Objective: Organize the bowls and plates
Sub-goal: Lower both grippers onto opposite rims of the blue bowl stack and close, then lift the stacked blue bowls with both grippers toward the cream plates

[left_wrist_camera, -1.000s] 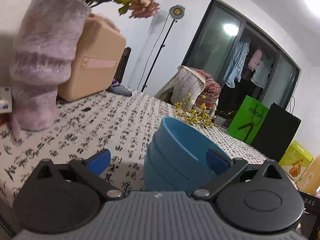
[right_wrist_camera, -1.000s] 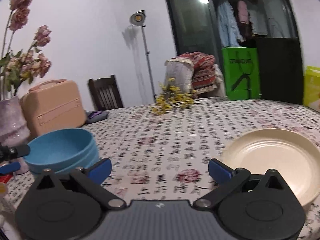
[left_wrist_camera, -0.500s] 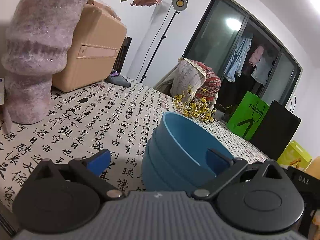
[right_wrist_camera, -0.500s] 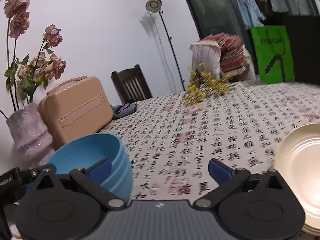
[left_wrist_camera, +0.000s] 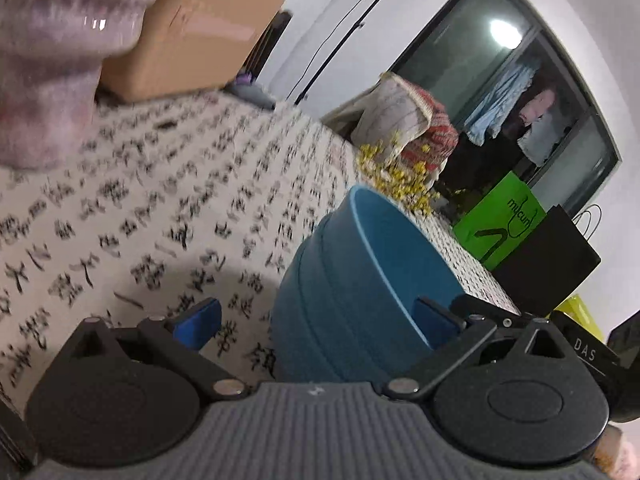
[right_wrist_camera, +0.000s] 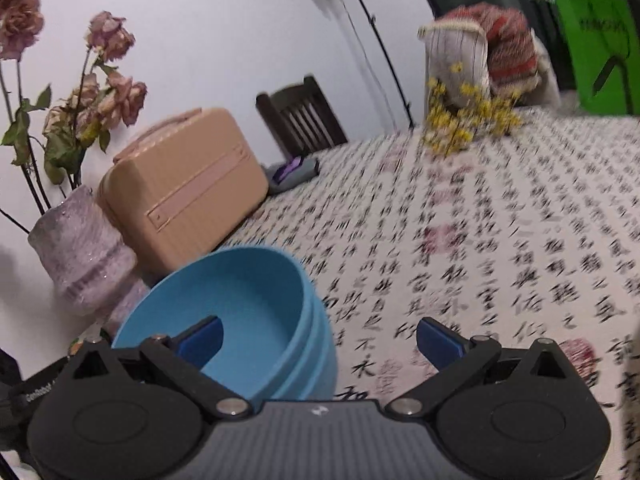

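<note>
The stack of blue bowls [right_wrist_camera: 256, 316] stands mouth-up on the calligraphy-print tablecloth [right_wrist_camera: 500, 248], in front of the tan hard case [right_wrist_camera: 184, 184] and the mauve vase [right_wrist_camera: 80, 256] holding dried roses [right_wrist_camera: 108, 92]. No contents show in the top bowl. The left gripper [left_wrist_camera: 316, 316] and the right gripper [right_wrist_camera: 318, 338] both have jaws spread, each straddling the stack's rim, clamping nothing.
</note>
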Demonstrator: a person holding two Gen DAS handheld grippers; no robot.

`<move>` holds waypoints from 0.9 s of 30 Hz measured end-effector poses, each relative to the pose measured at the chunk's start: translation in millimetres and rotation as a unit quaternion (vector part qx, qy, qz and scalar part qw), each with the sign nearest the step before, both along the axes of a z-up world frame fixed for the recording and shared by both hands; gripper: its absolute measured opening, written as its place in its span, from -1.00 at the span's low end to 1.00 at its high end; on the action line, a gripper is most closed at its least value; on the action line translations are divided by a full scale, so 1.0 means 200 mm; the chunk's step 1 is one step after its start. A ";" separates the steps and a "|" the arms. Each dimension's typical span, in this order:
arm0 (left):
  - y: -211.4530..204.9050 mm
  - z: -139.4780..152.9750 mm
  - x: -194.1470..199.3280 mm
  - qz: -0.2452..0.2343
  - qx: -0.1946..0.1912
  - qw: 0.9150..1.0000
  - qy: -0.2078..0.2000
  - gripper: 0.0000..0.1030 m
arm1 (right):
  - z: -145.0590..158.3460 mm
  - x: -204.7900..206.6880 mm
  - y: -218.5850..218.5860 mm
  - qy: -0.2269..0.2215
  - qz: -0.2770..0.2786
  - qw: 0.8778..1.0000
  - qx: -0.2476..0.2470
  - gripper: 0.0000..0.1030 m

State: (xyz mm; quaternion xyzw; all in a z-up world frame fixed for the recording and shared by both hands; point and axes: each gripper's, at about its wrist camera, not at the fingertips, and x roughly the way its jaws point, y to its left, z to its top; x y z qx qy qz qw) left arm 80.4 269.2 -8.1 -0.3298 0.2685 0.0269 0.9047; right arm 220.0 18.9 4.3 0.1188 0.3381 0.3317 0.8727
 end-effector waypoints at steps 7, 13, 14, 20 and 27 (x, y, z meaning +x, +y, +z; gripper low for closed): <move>0.03 -0.03 0.07 -0.002 -0.027 0.999 0.029 1.00 | -0.04 0.13 0.04 0.096 0.030 0.995 0.005 0.86; 0.03 -0.03 0.11 0.003 -0.036 0.998 0.050 0.94 | -0.11 0.21 0.09 0.189 0.057 0.980 -0.008 0.63; 0.03 -0.03 0.11 0.004 -0.036 0.998 0.054 0.84 | -0.13 0.22 0.10 0.207 0.057 0.977 -0.011 0.57; 0.02 -0.03 0.12 0.009 -0.049 0.996 0.067 0.45 | -0.20 0.26 0.14 0.259 0.068 0.963 -0.005 0.09; 0.02 -0.01 0.14 0.023 -0.054 0.996 0.070 0.17 | -0.22 0.29 0.14 0.285 0.063 0.956 0.008 -0.03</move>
